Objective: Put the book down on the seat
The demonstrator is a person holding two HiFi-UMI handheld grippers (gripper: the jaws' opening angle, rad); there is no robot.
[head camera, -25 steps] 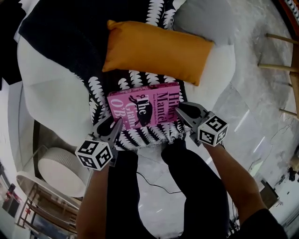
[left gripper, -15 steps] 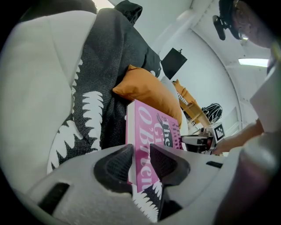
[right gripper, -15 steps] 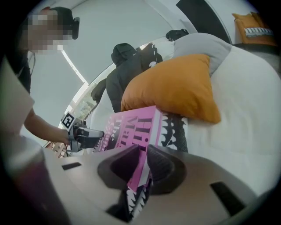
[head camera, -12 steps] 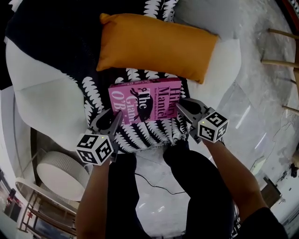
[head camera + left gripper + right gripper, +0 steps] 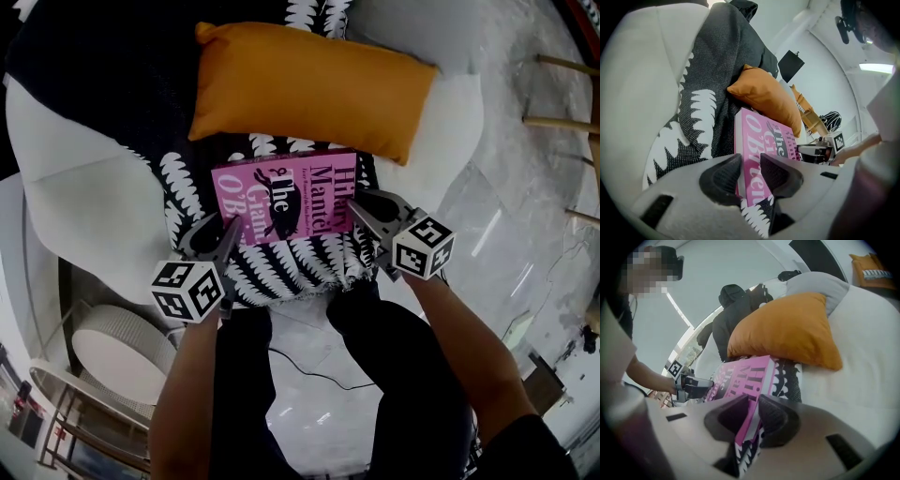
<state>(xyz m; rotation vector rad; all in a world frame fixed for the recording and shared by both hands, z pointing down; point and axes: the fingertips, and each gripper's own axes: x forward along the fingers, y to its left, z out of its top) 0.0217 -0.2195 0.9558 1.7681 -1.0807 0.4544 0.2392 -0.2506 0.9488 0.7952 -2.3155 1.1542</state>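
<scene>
1. The book [image 5: 286, 195] lies pink cover up over the front of the armchair [image 5: 84, 197], where a black-and-white patterned throw [image 5: 281, 272] covers the sitting surface. Whether its underside rests on the throw cannot be told.
2. The left gripper [image 5: 227, 225] is clenched on the book's near left corner, one pad on the cover and one beneath.
3. The right gripper [image 5: 358, 201] is clenched on the near right corner in the same way.
4. Far edge: the book's far edge lies just beside the lower edge of the orange cushion [image 5: 309, 84]. No visible room remains further back.
5. Left edge: a wide band of throw lies between the book and the armchair's white left arm, well apart.
6. Right edge: only a narrow strip of throw shows past the book before the white right arm begins.
7. Near edge: the throw's fringed hem hangs at the front, just beside the person's legs [image 5: 394, 366]. Both marker cubes sit above this hem.
8. Open marble floor [image 5: 534, 225] lies to the right of the armchair.
</scene>
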